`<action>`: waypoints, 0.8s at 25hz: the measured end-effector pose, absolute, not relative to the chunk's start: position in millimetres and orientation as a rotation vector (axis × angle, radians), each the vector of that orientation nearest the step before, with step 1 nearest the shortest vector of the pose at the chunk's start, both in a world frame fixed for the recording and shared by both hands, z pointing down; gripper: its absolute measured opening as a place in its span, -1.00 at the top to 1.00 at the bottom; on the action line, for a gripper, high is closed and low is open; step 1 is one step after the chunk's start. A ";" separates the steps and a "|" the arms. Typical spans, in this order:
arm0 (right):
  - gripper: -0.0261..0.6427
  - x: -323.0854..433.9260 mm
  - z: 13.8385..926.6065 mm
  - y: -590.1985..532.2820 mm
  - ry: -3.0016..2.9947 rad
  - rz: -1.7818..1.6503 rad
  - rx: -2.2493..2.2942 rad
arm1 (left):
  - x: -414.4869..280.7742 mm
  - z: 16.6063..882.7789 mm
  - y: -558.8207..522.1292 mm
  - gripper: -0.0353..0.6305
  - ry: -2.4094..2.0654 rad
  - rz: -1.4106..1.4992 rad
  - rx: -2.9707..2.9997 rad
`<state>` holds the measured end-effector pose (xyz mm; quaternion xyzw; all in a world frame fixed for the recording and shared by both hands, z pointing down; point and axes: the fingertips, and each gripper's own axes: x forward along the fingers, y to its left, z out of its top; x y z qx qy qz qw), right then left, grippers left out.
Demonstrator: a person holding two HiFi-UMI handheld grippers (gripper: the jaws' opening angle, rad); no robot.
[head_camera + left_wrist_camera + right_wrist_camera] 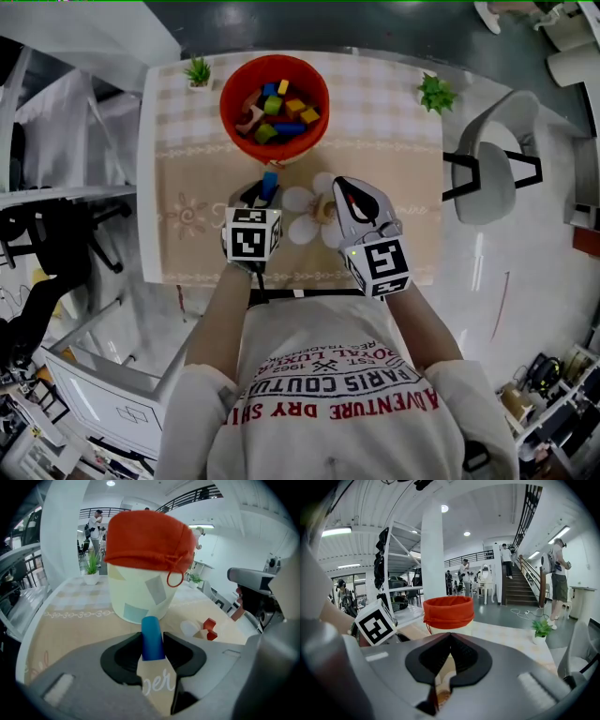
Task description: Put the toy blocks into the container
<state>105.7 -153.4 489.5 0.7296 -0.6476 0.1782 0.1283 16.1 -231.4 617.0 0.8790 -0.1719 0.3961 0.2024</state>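
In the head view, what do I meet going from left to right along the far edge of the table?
small green plant in a white pot, orange container of toy blocks, second small green potted plant, white chair

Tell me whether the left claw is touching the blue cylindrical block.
Touching. Left gripper view: the left claw presses both sides of the blue cylindrical block.

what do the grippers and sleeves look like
The left gripper and right gripper have pale grey bodies with black pads; each carries a white cube with black square markers. The person wears a white top with red and dark lettering.
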 end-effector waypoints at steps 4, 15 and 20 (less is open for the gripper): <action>0.92 99.3 470.2 -154.6 -1.903 0.462 2.142 | 10.6 574.3 -237.2 0.44 -0.500 1.005 2.543; 0.92 93.4 407.3 -163.5 -1.942 0.239 2.218 | 2.1 445.7 -259.5 0.44 -0.537 0.736 2.848; 0.92 92.0 391.6 -162.9 -1.913 0.186 2.246 | 18.2 410.2 -267.5 0.44 -0.510 0.671 2.979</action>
